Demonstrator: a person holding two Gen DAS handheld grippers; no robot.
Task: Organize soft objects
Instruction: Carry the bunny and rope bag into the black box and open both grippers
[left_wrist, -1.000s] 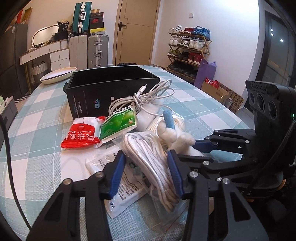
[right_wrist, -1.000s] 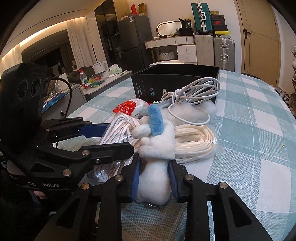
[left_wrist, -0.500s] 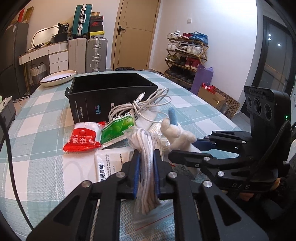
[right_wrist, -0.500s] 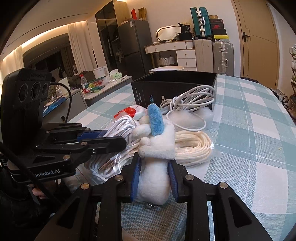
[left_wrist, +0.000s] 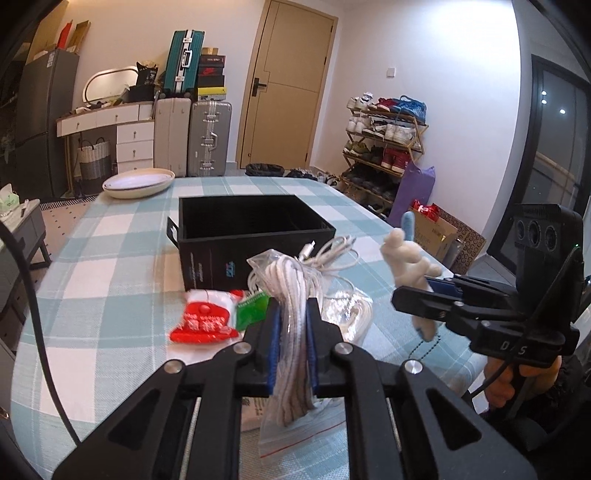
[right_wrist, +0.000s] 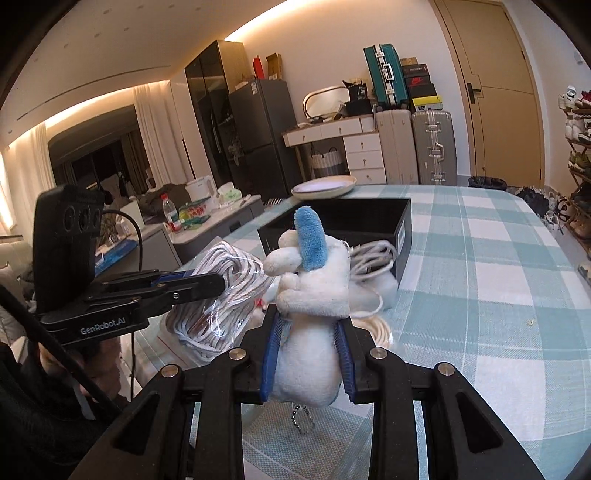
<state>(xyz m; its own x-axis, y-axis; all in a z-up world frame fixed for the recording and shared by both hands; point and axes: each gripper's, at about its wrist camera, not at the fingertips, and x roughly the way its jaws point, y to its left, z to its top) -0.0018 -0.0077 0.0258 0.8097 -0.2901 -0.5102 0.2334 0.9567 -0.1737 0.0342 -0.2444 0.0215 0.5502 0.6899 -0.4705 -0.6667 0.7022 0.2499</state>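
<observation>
Now blue ribbed fingers (right_wrist: 271, 360) squeeze fuzzy white plush toy (right_wrist: 314, 295).

Left gripper (left_wrist: 291, 345) clamped tight, right gripper (right_wrist: 306, 356) clamped; both side by side, apparently lifted.

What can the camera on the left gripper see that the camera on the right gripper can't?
Only the left wrist view shows the red snack packet, the green packet and the wooden shoe rack. Only the right wrist view shows the clear plastic bottle with a red cap on a side counter. Both show the open black box, the bagged coil of white rope held by the left gripper, and the white plush toy with a blue ear held by the right gripper.
</observation>
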